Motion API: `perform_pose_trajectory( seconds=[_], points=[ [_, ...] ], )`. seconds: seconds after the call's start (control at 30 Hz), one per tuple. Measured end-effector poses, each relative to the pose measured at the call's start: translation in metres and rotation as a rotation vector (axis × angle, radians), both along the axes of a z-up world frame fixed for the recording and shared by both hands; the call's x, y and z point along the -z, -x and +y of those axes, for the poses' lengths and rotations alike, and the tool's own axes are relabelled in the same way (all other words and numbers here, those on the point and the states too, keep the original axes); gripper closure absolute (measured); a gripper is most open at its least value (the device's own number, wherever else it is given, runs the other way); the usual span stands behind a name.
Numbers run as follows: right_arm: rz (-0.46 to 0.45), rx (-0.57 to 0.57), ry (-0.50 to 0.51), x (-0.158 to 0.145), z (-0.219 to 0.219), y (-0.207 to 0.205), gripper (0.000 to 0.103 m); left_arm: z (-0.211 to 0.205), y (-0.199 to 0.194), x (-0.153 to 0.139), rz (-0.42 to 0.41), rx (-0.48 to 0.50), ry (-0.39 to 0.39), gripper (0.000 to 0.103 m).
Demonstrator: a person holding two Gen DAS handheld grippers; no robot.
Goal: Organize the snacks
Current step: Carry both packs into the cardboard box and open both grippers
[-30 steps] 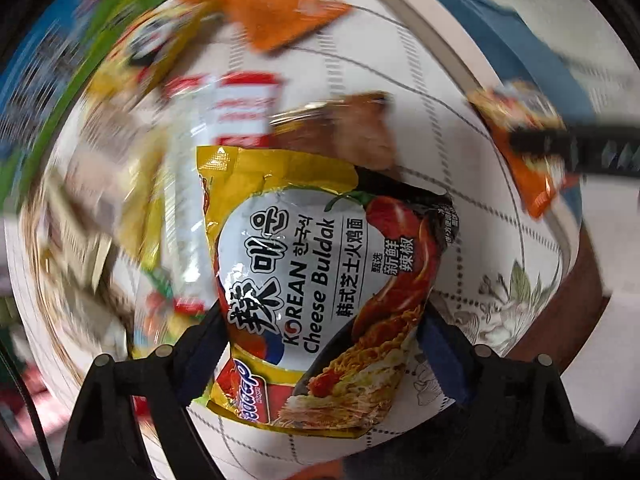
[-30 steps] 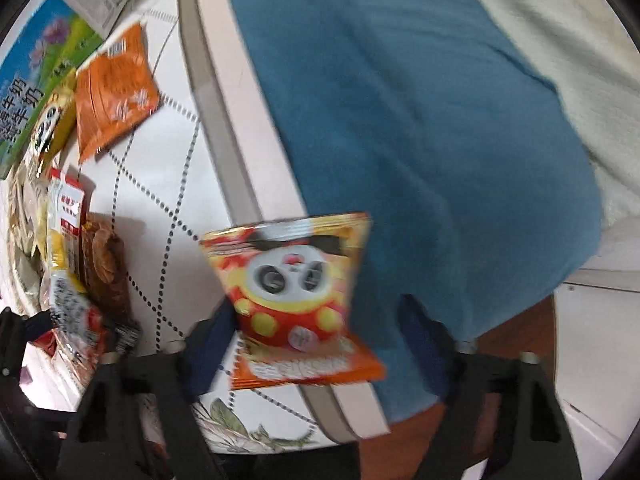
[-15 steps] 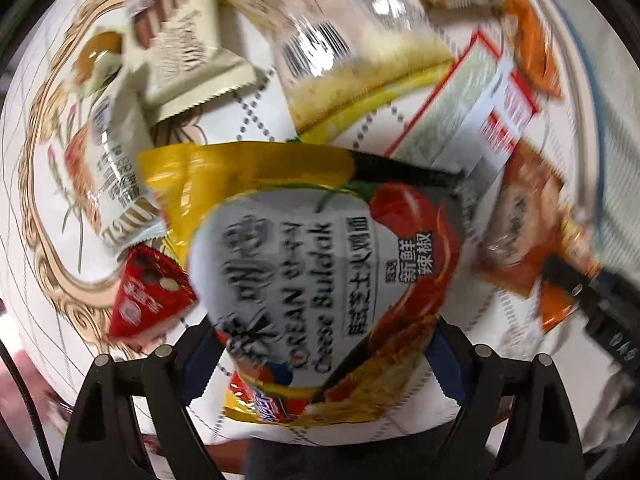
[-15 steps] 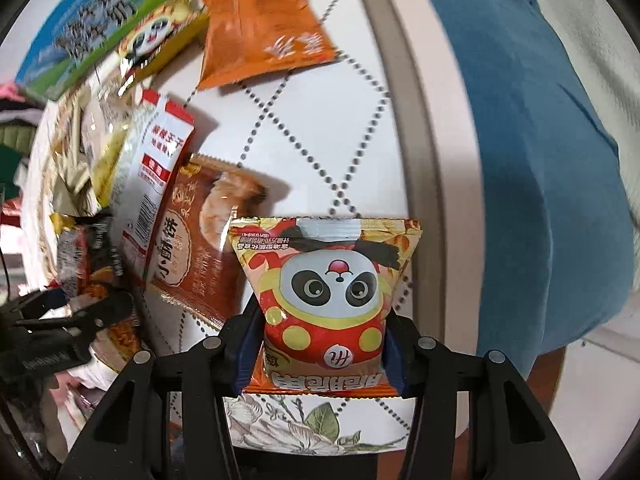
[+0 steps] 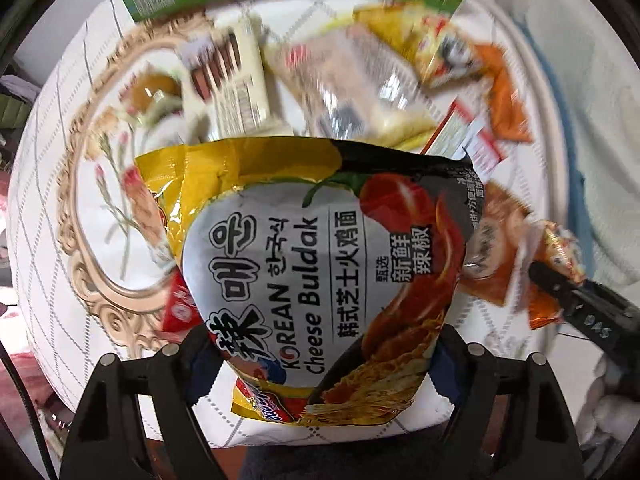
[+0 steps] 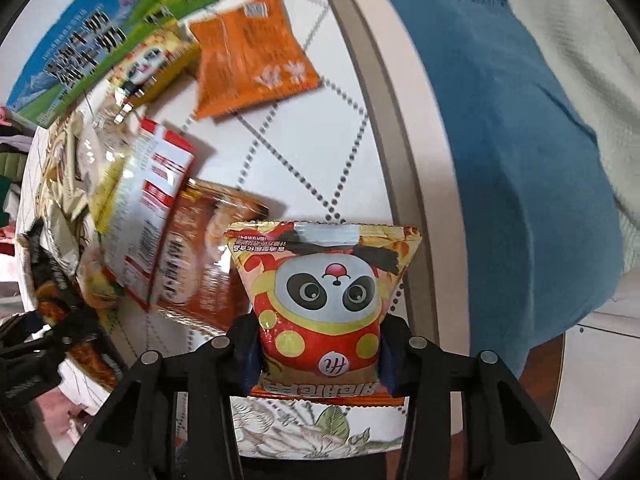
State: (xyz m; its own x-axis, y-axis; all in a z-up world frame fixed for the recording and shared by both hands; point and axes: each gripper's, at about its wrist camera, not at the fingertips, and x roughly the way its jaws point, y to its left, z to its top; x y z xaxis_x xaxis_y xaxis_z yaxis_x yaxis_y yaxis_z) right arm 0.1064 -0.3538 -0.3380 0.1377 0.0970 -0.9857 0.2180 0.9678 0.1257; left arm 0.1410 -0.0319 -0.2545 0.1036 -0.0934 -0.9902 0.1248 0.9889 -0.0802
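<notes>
Two packets were in your grip, the noodle bag between the left gripper's wide, closing jaws and the panda snack pinched tight in the right gripper above the table, while most snacks lay unsorted.

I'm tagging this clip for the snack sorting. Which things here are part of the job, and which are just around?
Part of the job:
Korean Cheese Buldak noodle packet, in the left tool
panda snack bag, in the right tool
orange sachet

Just around:
blue cloth
milk carton box
</notes>
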Motion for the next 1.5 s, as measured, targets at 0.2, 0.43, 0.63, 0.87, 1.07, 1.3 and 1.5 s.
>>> perform_pose_trajectory(
  seconds=[0.2,0.43,0.63,0.87,1.07,1.3,1.5],
  points=[
    [-0.118,0.031,-0.007,-0.058,0.017,-0.002,0.056,0.019,-0.001,-0.066,-0.078,0.063,0.117,0.020],
    [-0.301,-0.034,-0.093,-0.155,0.061,-0.071,0.056,0.032,-0.088,-0.141,-0.153,0.032,0.188,0.020],
    [-0.413,-0.109,-0.085,-0.192,0.087,-0.178,0.056,0.033,-0.203,-0.165,-0.193,-0.027,0.172,0.019],
    [-0.354,-0.162,-0.064,-0.152,0.121,-0.324,0.056,0.031,-0.314,-0.113,-0.077,-0.068,0.127,0.019],
    [-0.266,-0.195,-0.066,-0.105,0.136,-0.410,0.056,0.028,-0.380,-0.060,0.045,-0.088,0.111,0.019],
    [-0.188,-0.216,-0.108,-0.067,0.146,-0.456,0.055,0.025,-0.396,-0.032,0.120,-0.094,0.104,0.019],
    [-0.135,-0.222,-0.100,-0.053,0.145,-0.468,0.009,0.027,-0.396,-0.029,0.108,-0.095,0.116,0.006]
  ],
)
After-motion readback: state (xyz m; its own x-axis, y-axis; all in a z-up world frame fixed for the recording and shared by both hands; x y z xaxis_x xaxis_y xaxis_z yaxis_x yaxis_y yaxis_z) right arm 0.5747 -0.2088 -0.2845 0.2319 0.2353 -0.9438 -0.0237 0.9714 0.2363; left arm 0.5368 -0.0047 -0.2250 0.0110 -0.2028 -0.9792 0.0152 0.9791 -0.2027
